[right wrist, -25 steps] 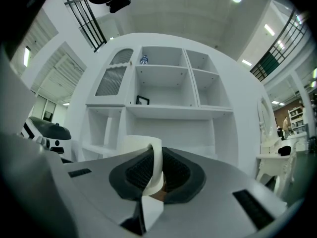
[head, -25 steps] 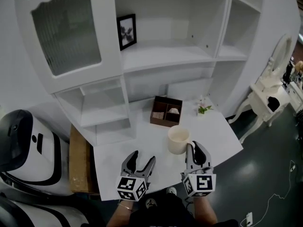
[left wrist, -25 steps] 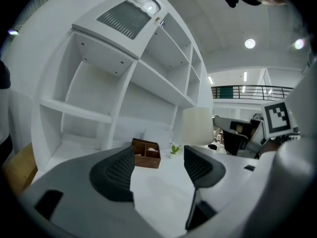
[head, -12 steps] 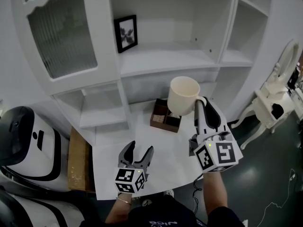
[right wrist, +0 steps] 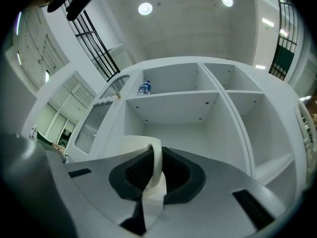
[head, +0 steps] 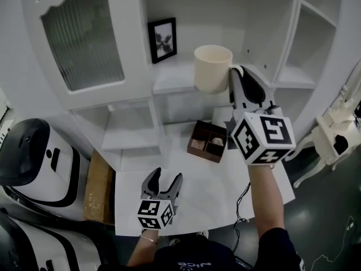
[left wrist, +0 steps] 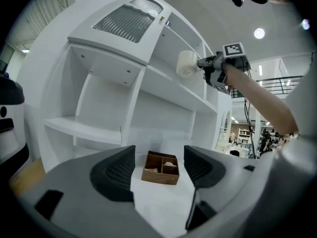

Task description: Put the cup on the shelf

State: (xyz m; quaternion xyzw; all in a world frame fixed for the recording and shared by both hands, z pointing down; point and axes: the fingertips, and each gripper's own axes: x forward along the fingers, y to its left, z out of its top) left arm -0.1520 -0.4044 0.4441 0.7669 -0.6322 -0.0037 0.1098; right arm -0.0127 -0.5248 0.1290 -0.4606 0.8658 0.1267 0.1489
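The cream cup (head: 212, 68) hangs upright in the air in front of the white shelf unit, level with its middle shelf board (head: 175, 75). My right gripper (head: 236, 79) is shut on the cup's handle (right wrist: 156, 175), which runs between the two dark pads. From the left gripper view the cup (left wrist: 186, 64) shows high up beside the shelf. My left gripper (head: 162, 184) stays low over the white table (head: 214, 188), open, with nothing between its jaws.
A framed picture (head: 162, 39) stands on the middle shelf to the left of the cup. A brown divided box (head: 208, 141) sits on the table under the shelf. A small bottle (right wrist: 144, 88) lies on an upper shelf. A white robot body (head: 34, 157) stands at the left.
My right gripper has lifted the cup off the table and carried it up and forward to the height of the middle shelf. The left gripper has stayed put.
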